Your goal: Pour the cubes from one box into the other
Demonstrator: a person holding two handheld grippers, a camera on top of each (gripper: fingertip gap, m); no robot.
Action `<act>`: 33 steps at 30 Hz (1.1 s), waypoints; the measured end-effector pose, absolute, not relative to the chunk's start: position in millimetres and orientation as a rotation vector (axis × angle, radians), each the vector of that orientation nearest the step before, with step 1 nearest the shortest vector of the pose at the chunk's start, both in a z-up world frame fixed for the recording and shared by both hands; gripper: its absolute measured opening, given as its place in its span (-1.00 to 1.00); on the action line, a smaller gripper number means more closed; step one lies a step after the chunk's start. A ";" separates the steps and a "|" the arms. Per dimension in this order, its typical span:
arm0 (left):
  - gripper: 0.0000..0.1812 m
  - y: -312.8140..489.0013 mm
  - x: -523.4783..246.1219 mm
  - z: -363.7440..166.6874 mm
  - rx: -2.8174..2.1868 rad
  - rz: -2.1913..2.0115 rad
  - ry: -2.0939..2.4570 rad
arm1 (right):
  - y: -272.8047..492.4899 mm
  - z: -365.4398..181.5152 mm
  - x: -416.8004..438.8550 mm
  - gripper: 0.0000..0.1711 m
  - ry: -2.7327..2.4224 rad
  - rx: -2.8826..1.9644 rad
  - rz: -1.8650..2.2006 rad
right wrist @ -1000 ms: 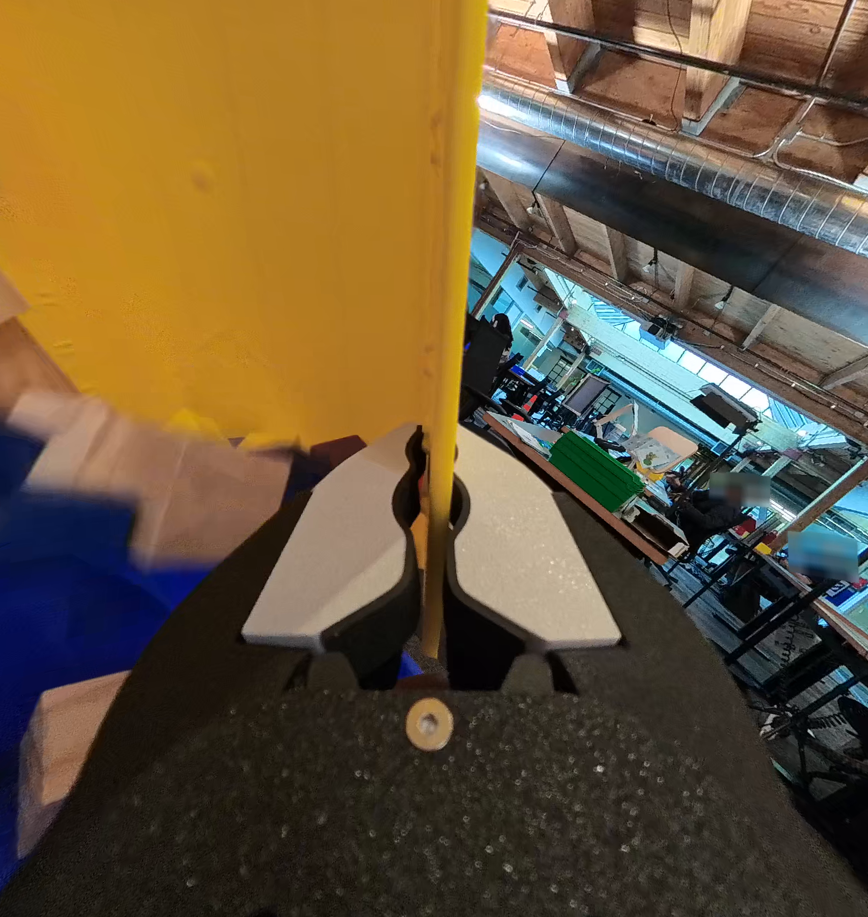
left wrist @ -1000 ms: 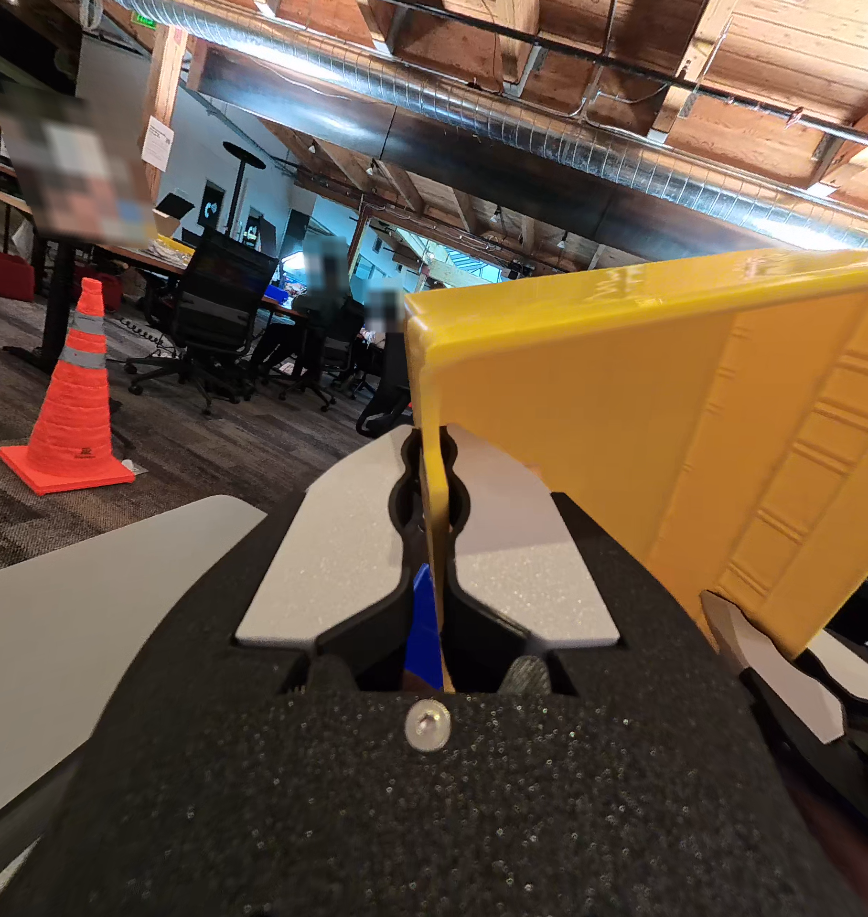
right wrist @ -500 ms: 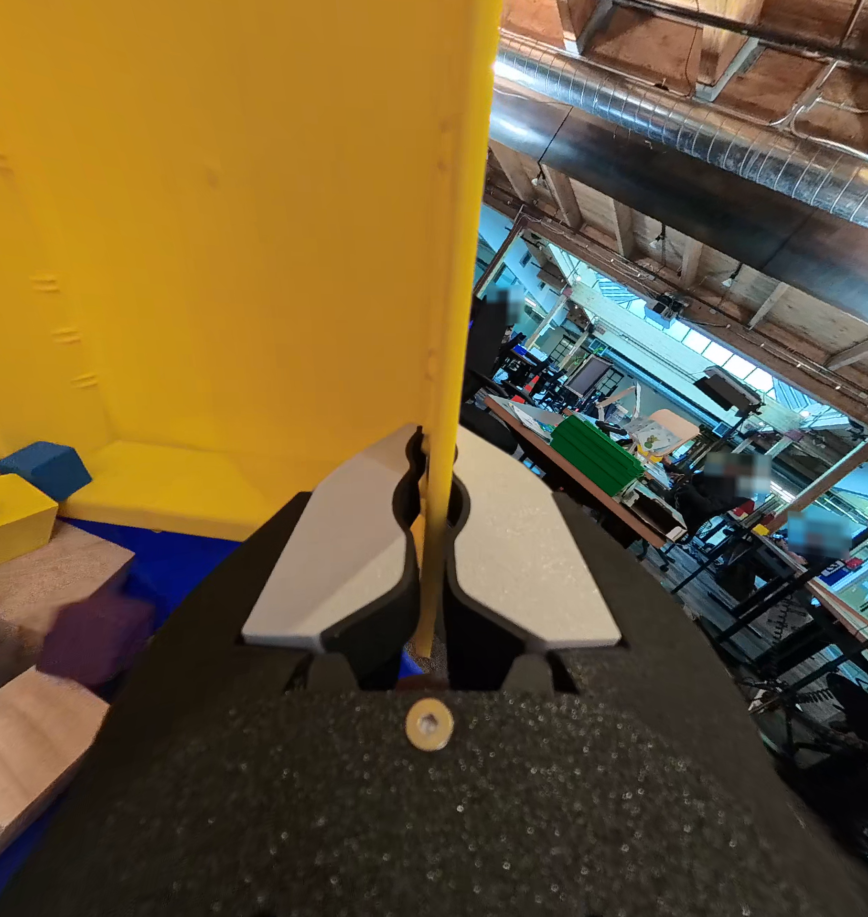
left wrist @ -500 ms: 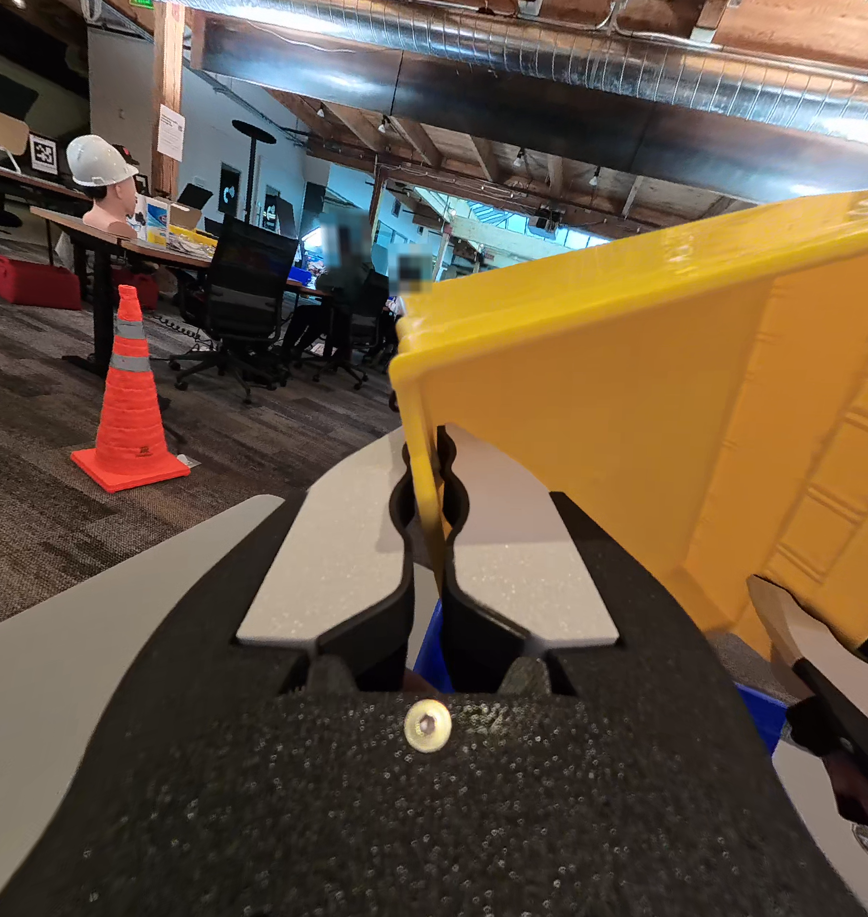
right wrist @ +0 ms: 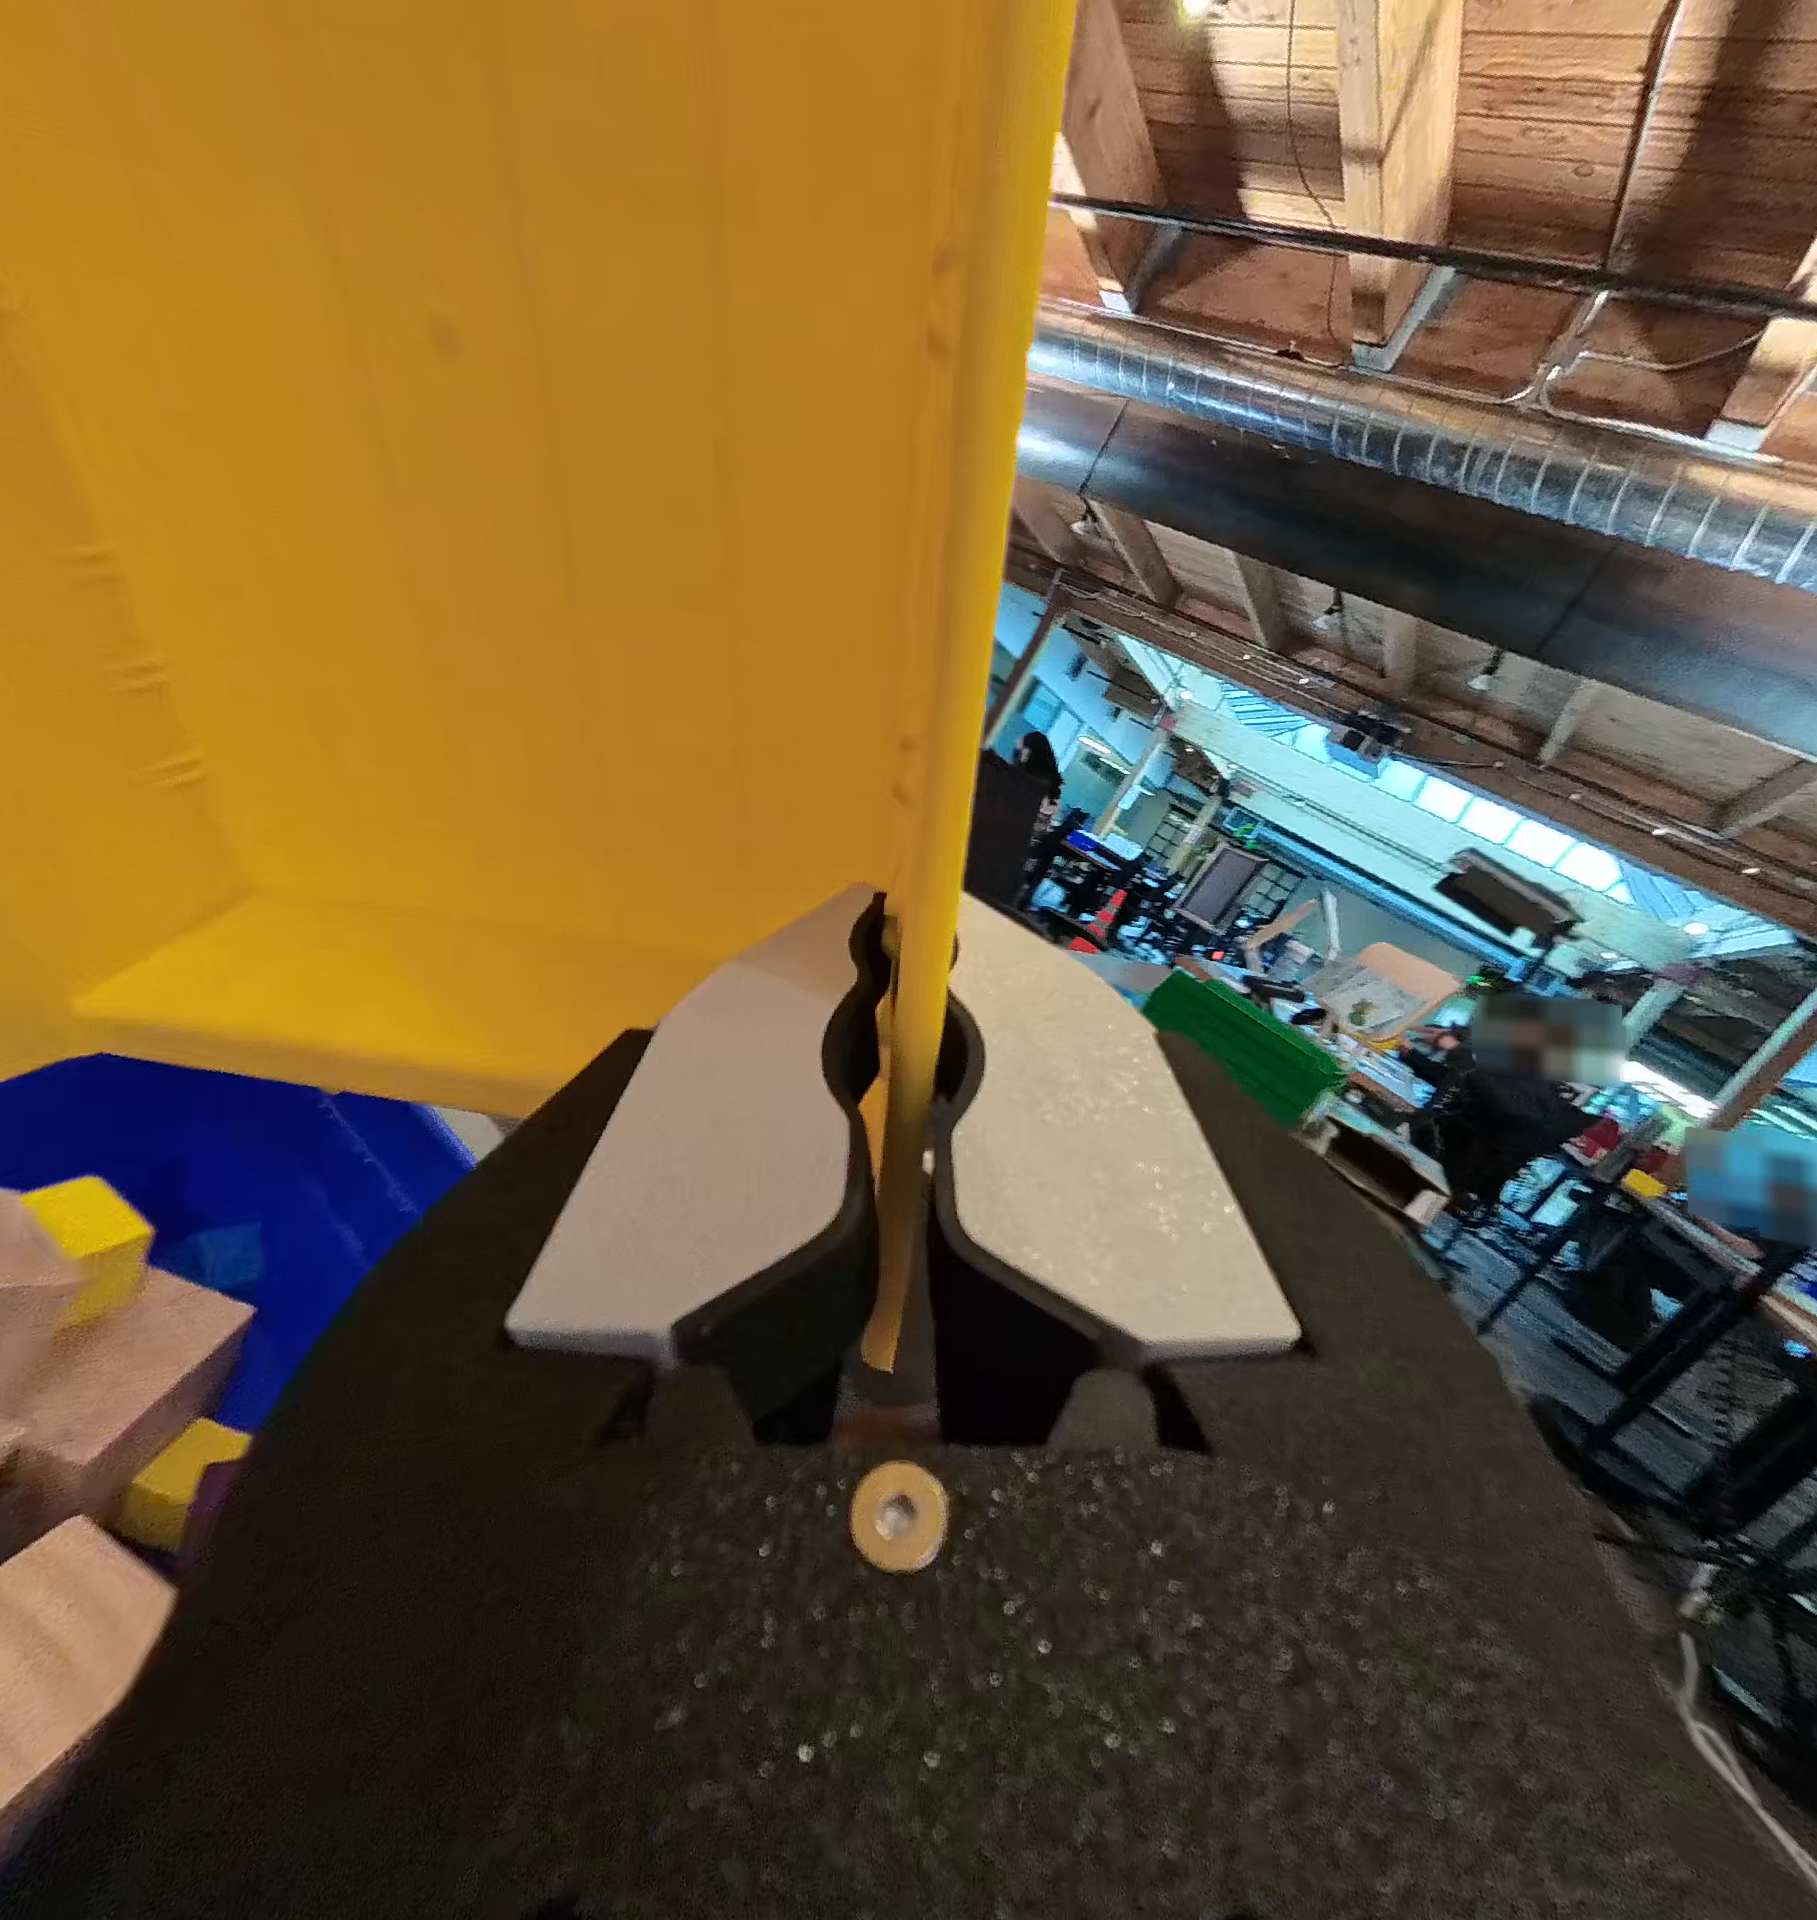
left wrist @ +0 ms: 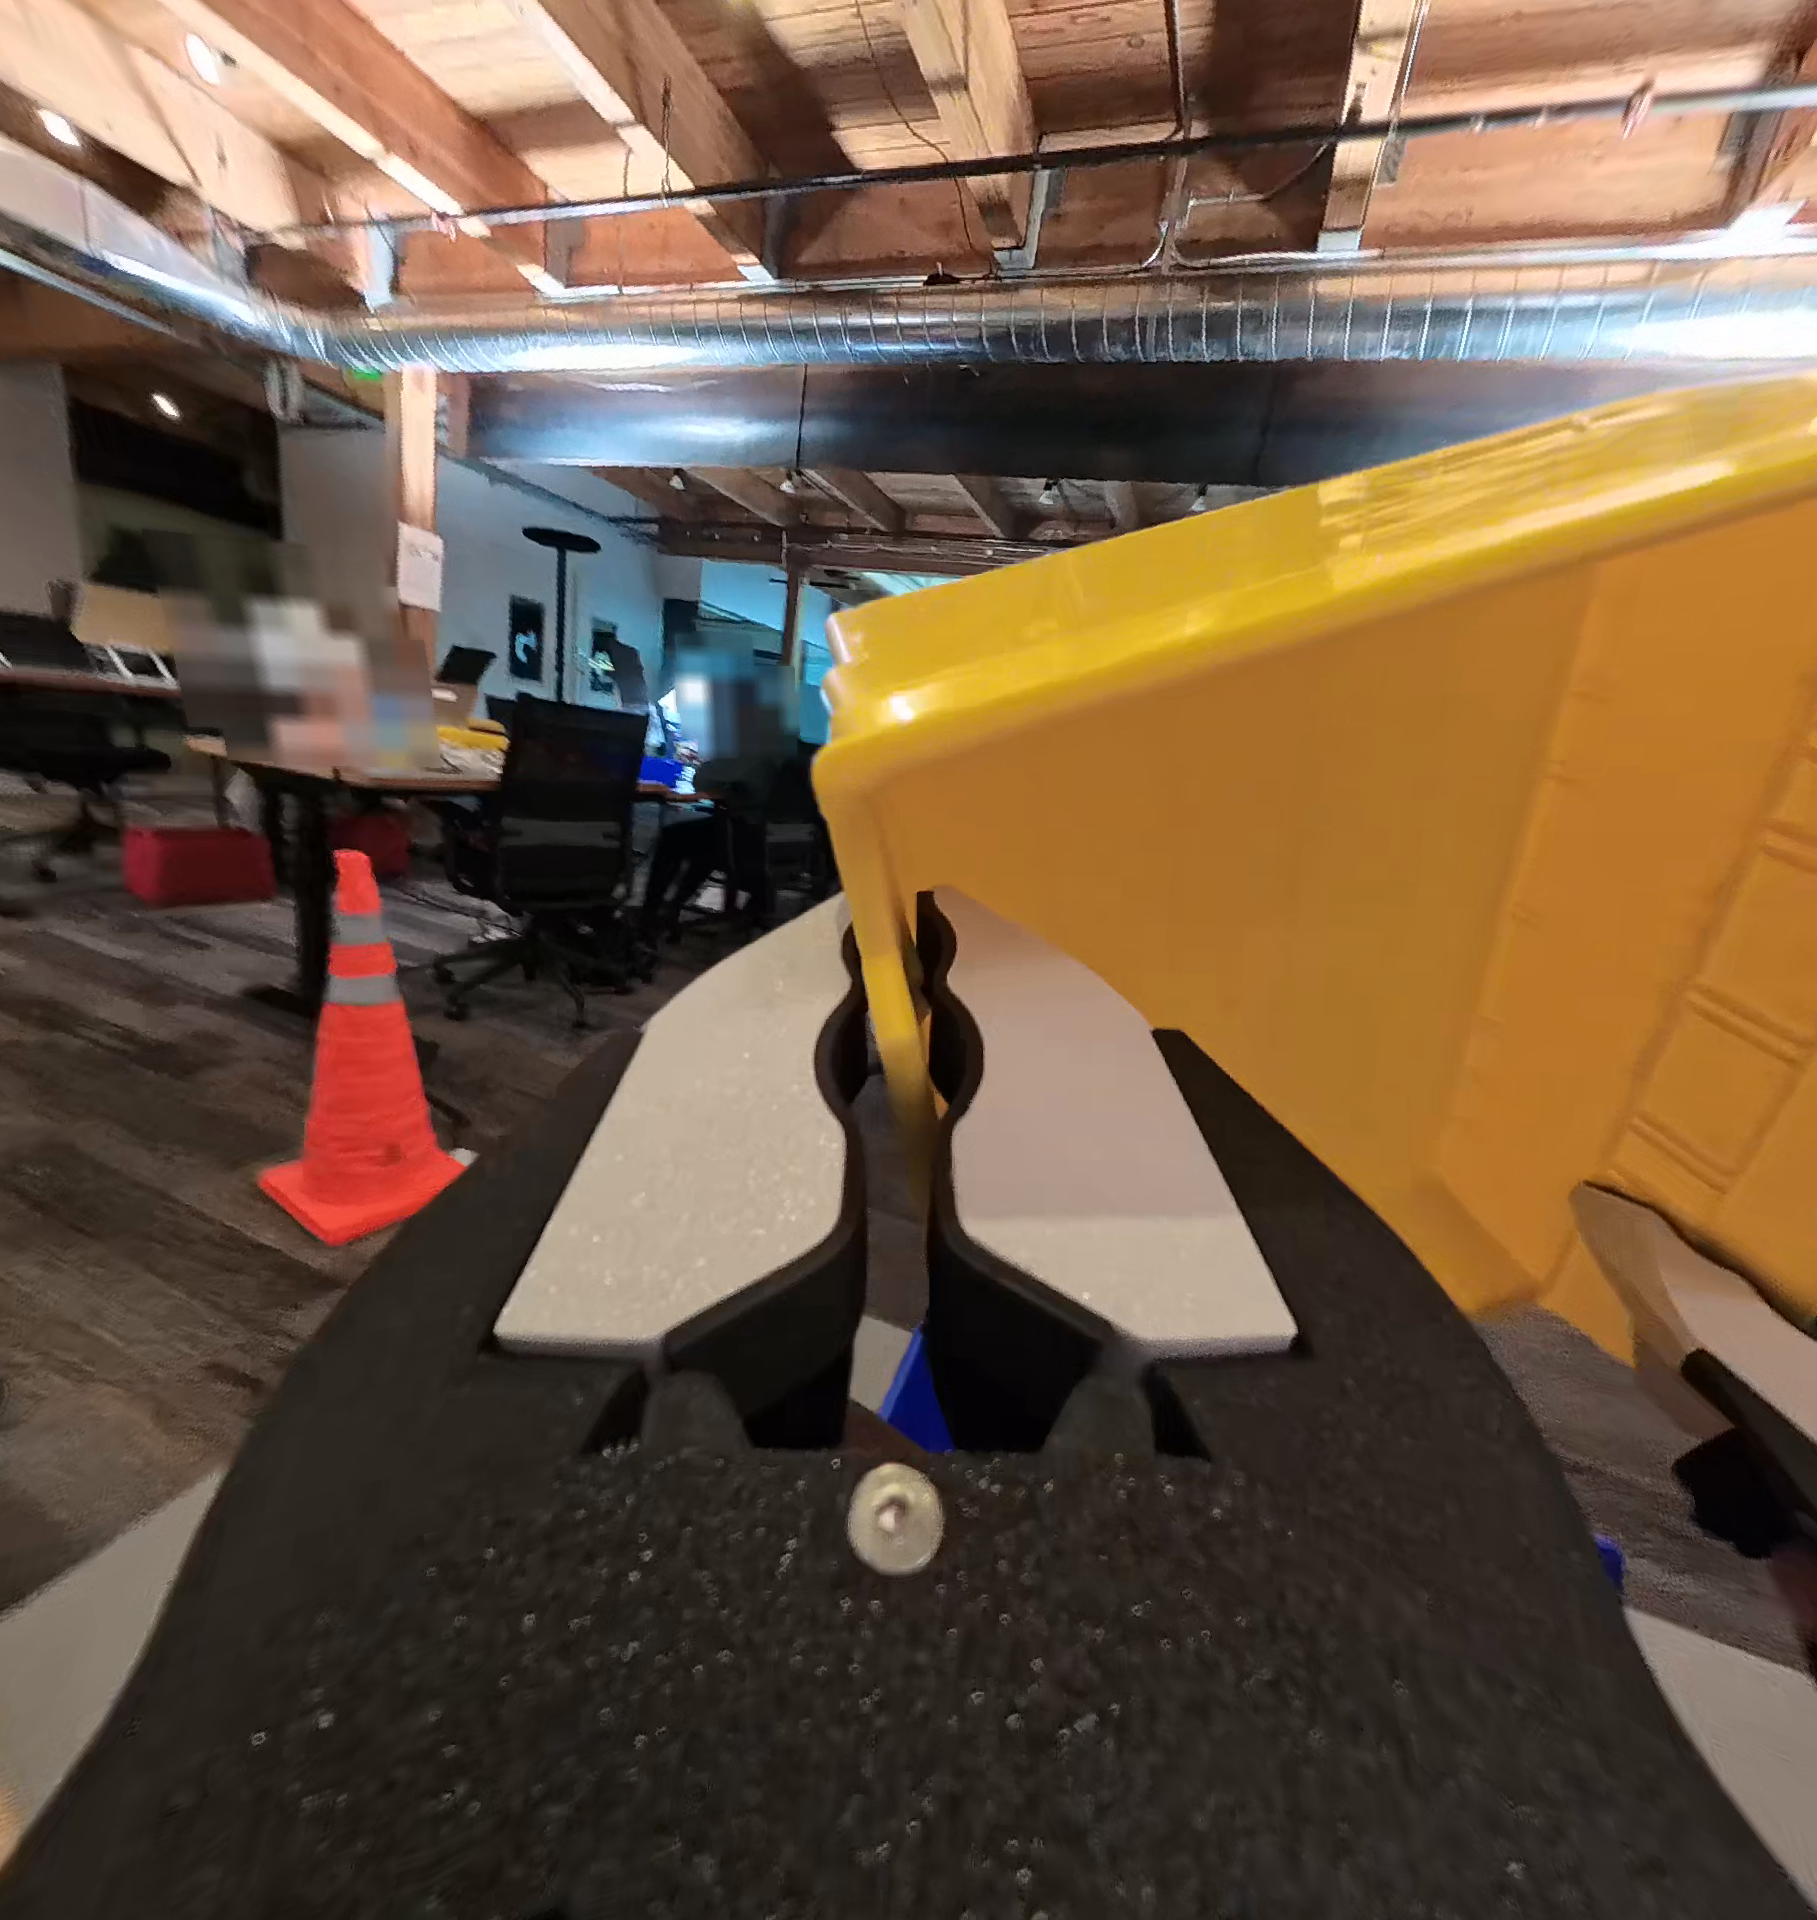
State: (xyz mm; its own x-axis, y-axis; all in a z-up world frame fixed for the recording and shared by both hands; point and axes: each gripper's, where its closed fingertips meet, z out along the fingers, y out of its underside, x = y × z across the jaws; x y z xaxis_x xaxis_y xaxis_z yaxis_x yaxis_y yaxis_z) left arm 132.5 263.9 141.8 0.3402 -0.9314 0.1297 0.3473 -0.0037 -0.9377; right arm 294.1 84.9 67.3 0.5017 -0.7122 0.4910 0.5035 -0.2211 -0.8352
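My left gripper (left wrist: 899, 1049): pinching the tipped yellow plastic box's (left wrist: 1299, 883) rim.
My right gripper (right wrist: 909, 1081): clamped on its opposite wall.
Below: blue plastic box (right wrist: 208, 1153) holding wooden and yellow cubes (right wrist: 83, 1371).

Left gripper (left wrist: 899, 1049) clamped on edge of tilted yellow box (left wrist: 1351, 883), held above grey counter (left wrist: 738, 997); right gripper (left wrist: 1714, 1340) grips box's lower right corner; sliver of blue box (left wrist: 914, 1397) shows betw. fingers (left wrist: 696, 1164); orange cone (left wrist: 364, 1081) on carpet, left.
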 end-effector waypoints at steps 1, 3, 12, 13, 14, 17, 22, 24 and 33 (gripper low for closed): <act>-0.93 256.4 123.5 151.4 -1.141 -1.082 0.671 | 81.3 74.5 288.5 -0.95 0.194 -1.407 -1.097; -0.93 245.2 101.7 165.5 -1.159 -0.993 0.679 | 75.6 88.7 272.7 -0.95 0.174 -1.436 -1.035; -0.93 248.3 -83.7 159.8 -1.653 -0.483 0.664 | 108.5 38.1 87.6 -0.95 0.030 -1.948 -0.470; -0.93 249.1 -117.4 151.0 -1.723 -0.396 0.655 | 114.8 24.2 54.4 -0.95 0.006 -2.001 -0.357; -0.93 249.0 -151.6 140.8 -1.793 -0.328 0.650 | 119.3 8.3 19.7 -0.94 -0.021 -2.069 -0.245; -0.93 246.9 -259.9 100.0 -2.029 -0.157 0.604 | 121.0 -35.3 -90.0 -0.92 -0.204 -2.239 0.036; -0.93 240.2 -409.4 15.9 -2.444 -0.014 0.519 | 94.9 -95.2 -237.5 -0.83 -0.525 -2.545 0.313; -0.93 236.4 -449.2 -17.7 -2.592 0.009 0.496 | 86.4 -111.7 -272.2 -0.79 -0.655 -2.646 0.329; -0.93 240.7 -535.4 -115.2 -2.917 -0.019 0.378 | 92.1 -138.3 -337.8 -0.68 -0.861 -2.798 0.355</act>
